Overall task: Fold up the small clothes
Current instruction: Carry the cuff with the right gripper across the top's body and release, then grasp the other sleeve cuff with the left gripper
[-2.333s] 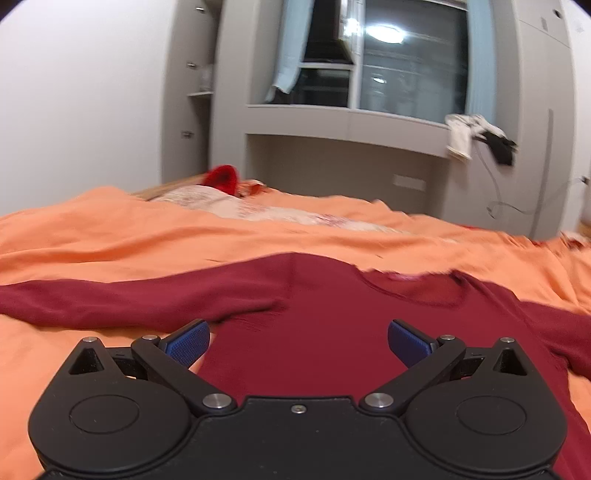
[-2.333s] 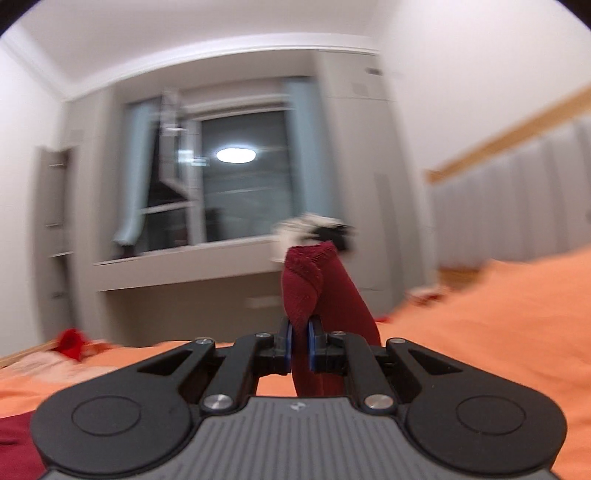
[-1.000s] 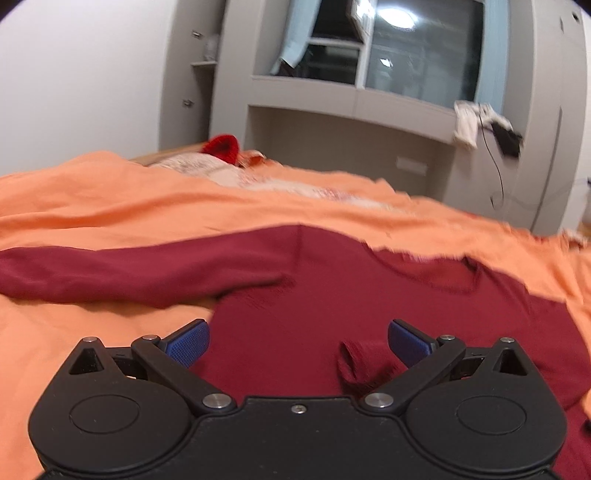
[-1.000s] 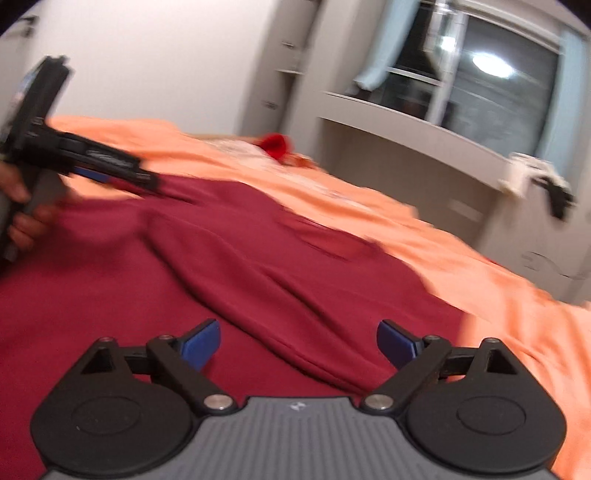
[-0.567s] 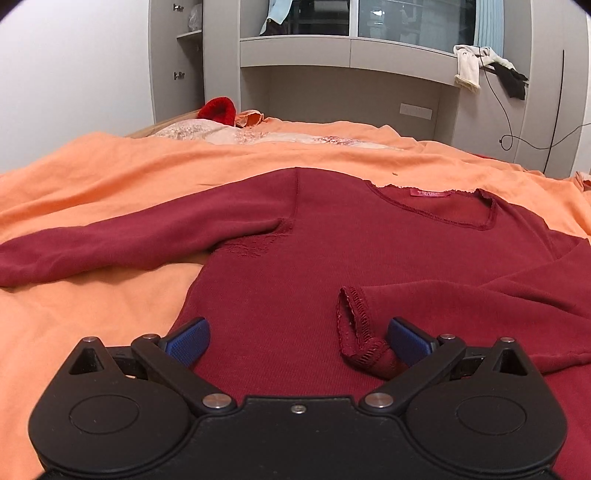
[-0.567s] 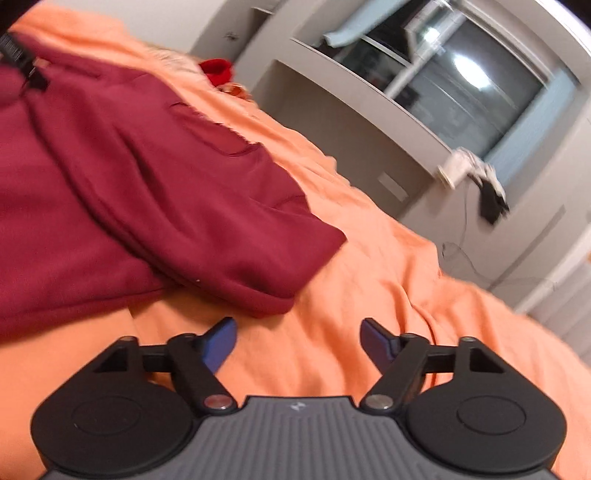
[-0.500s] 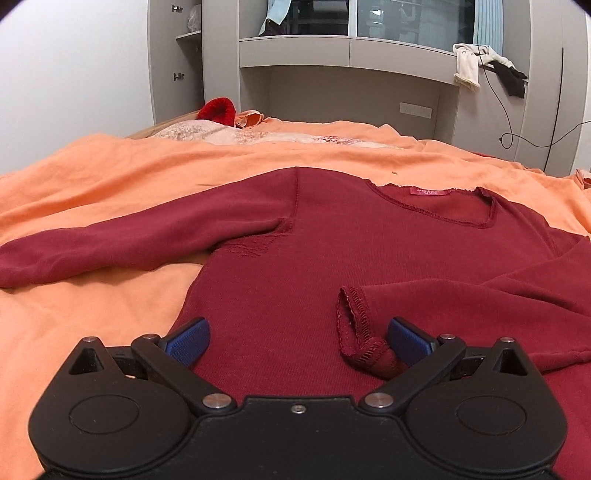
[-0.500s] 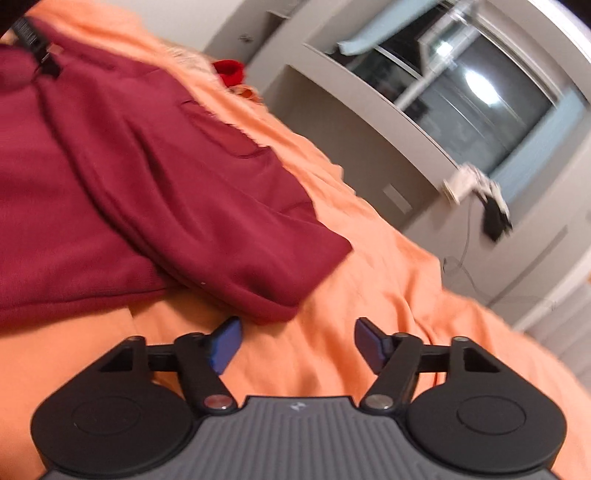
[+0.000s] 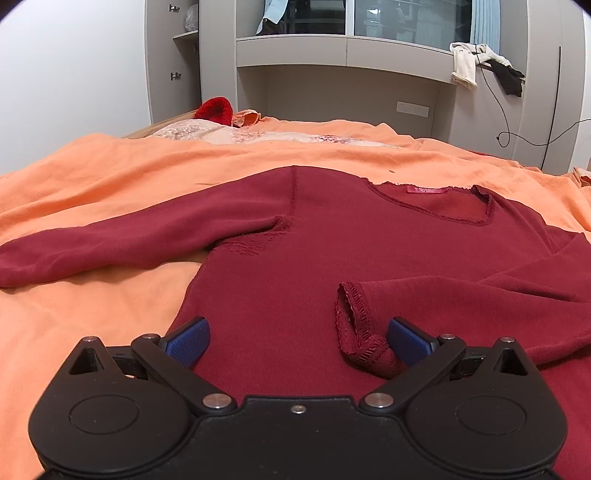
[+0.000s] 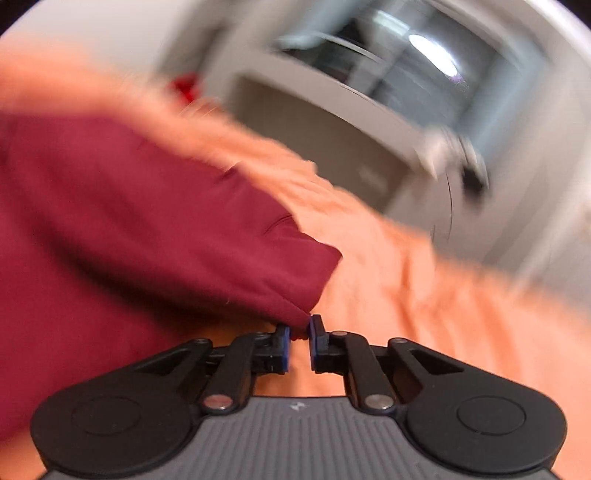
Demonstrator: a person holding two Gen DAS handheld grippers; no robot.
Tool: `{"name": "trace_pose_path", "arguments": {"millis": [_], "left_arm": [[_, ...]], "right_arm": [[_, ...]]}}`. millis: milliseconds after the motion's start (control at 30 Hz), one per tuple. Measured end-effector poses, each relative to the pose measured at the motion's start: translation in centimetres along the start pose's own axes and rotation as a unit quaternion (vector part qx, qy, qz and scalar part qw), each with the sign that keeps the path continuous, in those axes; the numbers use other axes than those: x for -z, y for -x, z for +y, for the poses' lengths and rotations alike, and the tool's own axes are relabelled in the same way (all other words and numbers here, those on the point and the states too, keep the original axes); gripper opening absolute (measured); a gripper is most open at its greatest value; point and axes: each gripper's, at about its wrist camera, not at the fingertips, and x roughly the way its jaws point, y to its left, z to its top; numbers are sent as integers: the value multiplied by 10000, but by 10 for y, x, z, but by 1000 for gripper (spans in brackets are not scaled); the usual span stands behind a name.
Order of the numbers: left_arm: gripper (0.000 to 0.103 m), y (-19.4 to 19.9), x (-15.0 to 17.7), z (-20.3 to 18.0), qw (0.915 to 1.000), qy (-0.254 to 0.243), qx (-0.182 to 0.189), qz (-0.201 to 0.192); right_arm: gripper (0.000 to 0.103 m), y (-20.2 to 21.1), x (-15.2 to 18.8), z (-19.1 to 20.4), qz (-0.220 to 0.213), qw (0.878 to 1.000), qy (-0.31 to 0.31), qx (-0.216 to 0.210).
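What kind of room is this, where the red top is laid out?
Most likely a bedroom. The maroon top lies spread on a bed covered by an orange blanket. Behind it are built-in grey cabinets framing a window, with clothes draped over the ledge.

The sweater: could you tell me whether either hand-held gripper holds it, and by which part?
The right hand-held gripper pinches the sweater at its folded side edge; the left hand-held gripper is open, holding nothing.
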Motion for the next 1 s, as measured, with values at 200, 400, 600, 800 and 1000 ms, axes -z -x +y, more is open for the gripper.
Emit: {"name": "trace_pose_path", "arguments": {"millis": [200,400,600,800,1000], "left_arm": [[103,2,2,-1,10000,-77,14,-23],[103,4,0,3,9999,-18,109,-50],[102,25,-6,21,9978,433,309,-403],[102,64,-19,62,9871,1184,-68,-1078],[102,75,-25,142,9683,1952,-1089,-1117]], "right_arm": [[7,-9,23,-63,463,8877,-4449,-1094],[9,-23,32,-68,581,8796,-4590,-1108],[25,-1,29,-55,597,9012,-4184,-959],[70,33,22,-49,415,9209,-3776,-877],[102,67,9,-38,-36,9308,-3441,-1229]]}}
